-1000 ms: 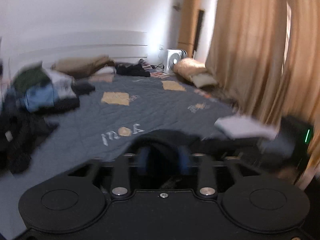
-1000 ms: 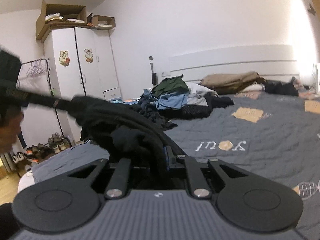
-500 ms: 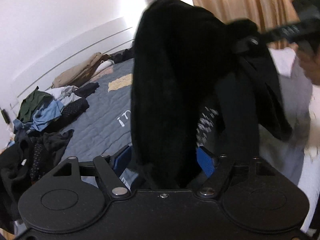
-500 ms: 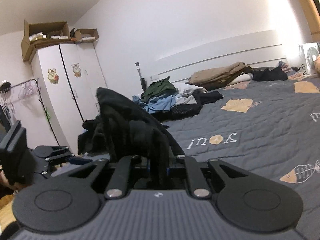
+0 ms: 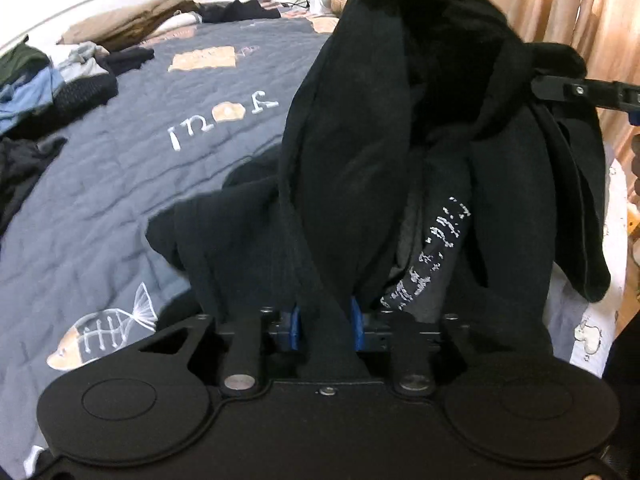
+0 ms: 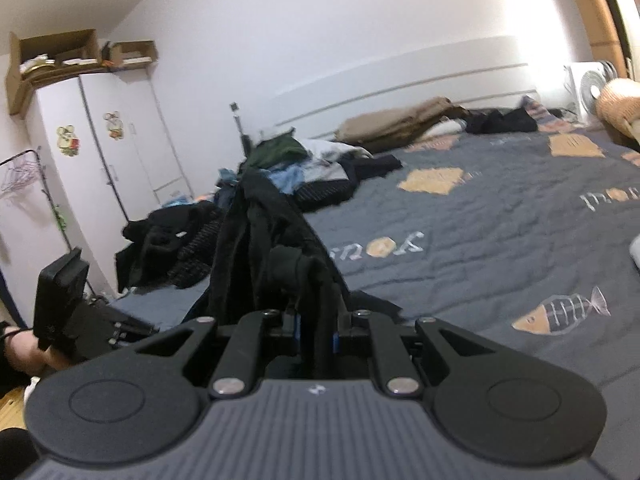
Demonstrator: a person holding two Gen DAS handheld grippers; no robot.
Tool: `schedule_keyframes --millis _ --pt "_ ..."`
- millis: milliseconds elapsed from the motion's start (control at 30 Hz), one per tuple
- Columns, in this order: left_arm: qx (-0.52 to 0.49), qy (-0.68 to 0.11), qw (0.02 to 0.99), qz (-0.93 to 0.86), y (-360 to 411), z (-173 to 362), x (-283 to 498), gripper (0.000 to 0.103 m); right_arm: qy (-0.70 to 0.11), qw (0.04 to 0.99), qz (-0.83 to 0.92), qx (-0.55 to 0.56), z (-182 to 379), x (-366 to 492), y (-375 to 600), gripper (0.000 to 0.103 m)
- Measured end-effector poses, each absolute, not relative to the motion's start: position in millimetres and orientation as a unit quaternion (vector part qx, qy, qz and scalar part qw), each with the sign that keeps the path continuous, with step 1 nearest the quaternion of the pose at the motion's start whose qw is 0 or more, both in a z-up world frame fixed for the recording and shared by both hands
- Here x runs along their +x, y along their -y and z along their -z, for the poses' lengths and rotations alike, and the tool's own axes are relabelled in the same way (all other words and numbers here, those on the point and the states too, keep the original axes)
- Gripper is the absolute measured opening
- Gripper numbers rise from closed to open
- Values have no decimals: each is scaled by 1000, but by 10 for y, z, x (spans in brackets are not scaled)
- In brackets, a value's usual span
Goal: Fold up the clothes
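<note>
One bunched black garment (image 5: pixel 360 128), white-lettered.

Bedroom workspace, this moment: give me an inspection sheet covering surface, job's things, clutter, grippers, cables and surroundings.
Surface: bed under a grey quilt with fish and letter prints.
Job's things: black garment with white print, held up over the bed.
Clutter: clothes pile at the far side; tan bedding by the headboard.
Grippers: left gripper shut on the garment; right gripper shut on it too.
Cables: nothing seen clearly.
Surroundings: white wardrobe, boxes on top; fan; curtains.
</note>
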State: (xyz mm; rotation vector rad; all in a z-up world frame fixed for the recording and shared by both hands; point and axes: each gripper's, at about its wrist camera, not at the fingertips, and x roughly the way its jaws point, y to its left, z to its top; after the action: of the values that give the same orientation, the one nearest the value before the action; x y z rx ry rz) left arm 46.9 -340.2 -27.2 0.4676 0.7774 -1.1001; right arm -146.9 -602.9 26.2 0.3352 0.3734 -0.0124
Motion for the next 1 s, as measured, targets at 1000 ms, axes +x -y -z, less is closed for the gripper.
schedule_keyframes --millis 1000 --pt "191 96 930 300 1190 -4033 -1092 7 19 999 33 -25 -3058 -2087 5145 7"
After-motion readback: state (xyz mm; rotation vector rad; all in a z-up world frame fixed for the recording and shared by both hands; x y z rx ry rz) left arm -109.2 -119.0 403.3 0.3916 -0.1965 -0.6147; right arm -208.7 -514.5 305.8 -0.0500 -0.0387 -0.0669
